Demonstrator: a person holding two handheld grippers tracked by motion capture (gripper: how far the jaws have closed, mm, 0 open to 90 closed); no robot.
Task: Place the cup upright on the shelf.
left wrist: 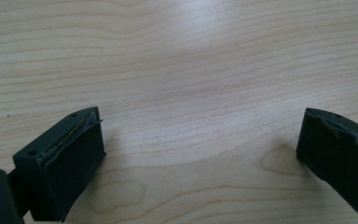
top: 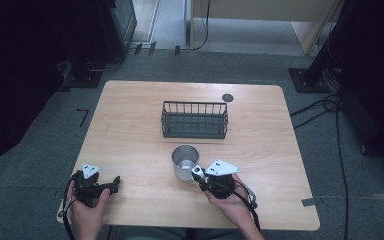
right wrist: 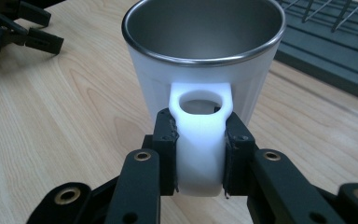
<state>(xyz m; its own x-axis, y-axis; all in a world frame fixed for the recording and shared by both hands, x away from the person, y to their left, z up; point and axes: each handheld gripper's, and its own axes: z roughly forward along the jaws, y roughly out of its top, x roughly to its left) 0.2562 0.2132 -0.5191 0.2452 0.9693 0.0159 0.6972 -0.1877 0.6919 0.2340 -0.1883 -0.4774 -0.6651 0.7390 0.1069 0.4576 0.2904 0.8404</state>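
Observation:
A white mug (top: 185, 162) with a steel inside stands upright on the wooden table (top: 130, 130), in front of the dark wire rack (top: 194, 120). My right gripper (top: 198, 175) is shut on the mug's white handle (right wrist: 200, 140); both black pads (right wrist: 165, 156) press the handle's sides, and the mug (right wrist: 204, 51) rises just beyond. My left gripper (top: 114, 183) rests near the table's front left edge, held by a hand. Its jaws stand wide apart over bare wood, the left gripper (left wrist: 200, 154) holding nothing.
A small dark round disc (top: 227, 97) lies at the table's back right. The rack (right wrist: 335, 51) sits close behind the mug. The left gripper (right wrist: 23, 28) shows at the far left of the right gripper view. Cables and stands lie on the floor around the table.

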